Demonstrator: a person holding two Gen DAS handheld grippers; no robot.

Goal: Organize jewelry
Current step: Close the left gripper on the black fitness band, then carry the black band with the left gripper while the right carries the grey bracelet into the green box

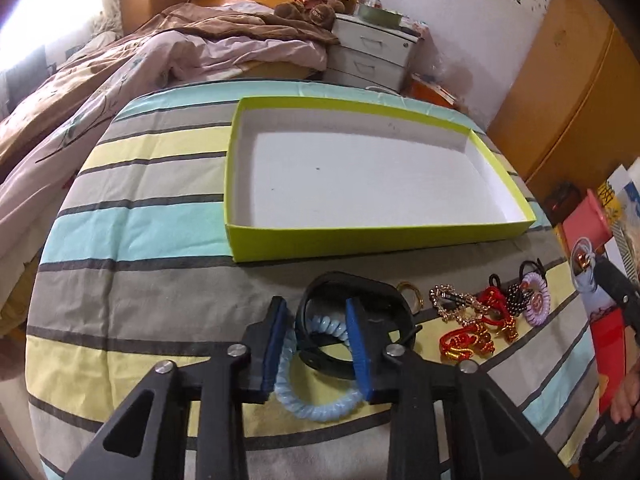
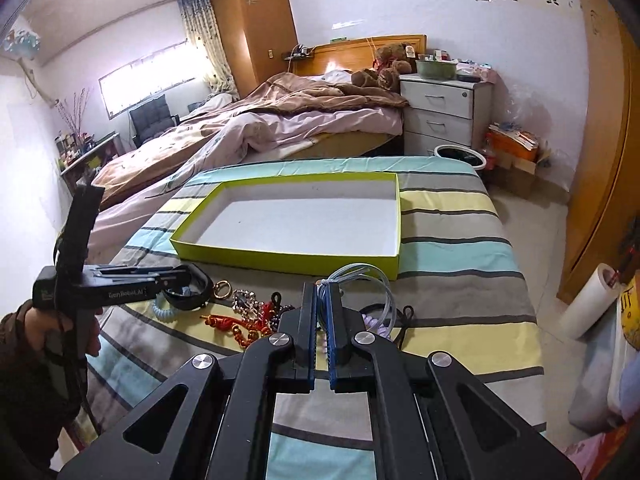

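Note:
An empty lime-green box point(image 1: 360, 240) with a white inside sits on the striped cloth; it also shows in the right wrist view point(image 2: 280, 258). My left gripper point(image 1: 318, 312) is open, its blue pads either side of a light-blue spiral hair tie point(image 1: 316, 404) and a black band point(image 1: 360, 292) lying on the cloth. Beside them lie a gold ring point(image 1: 410, 294), a rhinestone clip point(image 1: 452, 302), red cord bracelets point(image 1: 468, 340) and a lilac spiral tie point(image 1: 536, 302). My right gripper point(image 2: 322, 286) is shut on a clear looped hair band point(image 2: 368, 276), held above the cloth near the box's front edge.
The striped cloth covers a table point(image 2: 460, 240). A bed point(image 2: 260, 128) with a brown blanket lies behind, and a grey drawer unit point(image 2: 444, 108) stands beside it. A wooden door point(image 2: 600, 160) is at the right. A paper roll point(image 2: 588, 304) lies on the floor.

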